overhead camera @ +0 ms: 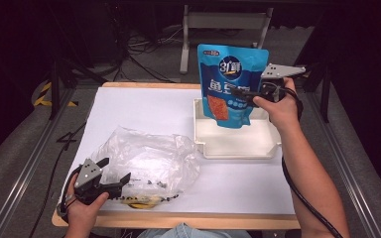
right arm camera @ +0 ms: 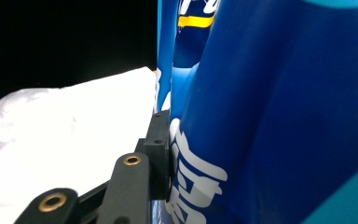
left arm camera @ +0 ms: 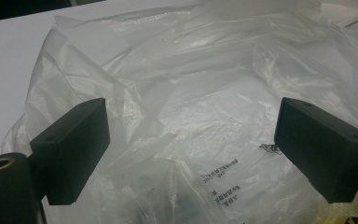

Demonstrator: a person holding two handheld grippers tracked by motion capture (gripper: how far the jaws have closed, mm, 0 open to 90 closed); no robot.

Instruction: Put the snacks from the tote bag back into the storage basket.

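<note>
Right tool (overhead camera: 241,92) pinches the blue pouch (overhead camera: 231,84) mid-edge: light, floppy, slick; left tool (overhead camera: 115,171) gapes empty

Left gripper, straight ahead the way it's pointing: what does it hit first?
Most likely the clear plastic bag: the left gripper has its jaws open right at the crumpled film. How near it is can't be told.

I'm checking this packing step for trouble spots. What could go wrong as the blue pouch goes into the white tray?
The blue pouch, pinched by the right gripper at one edge, stands upright in the white tray and may topple once released. The left gripper sits open by the plastic bag and could snag it.
</note>
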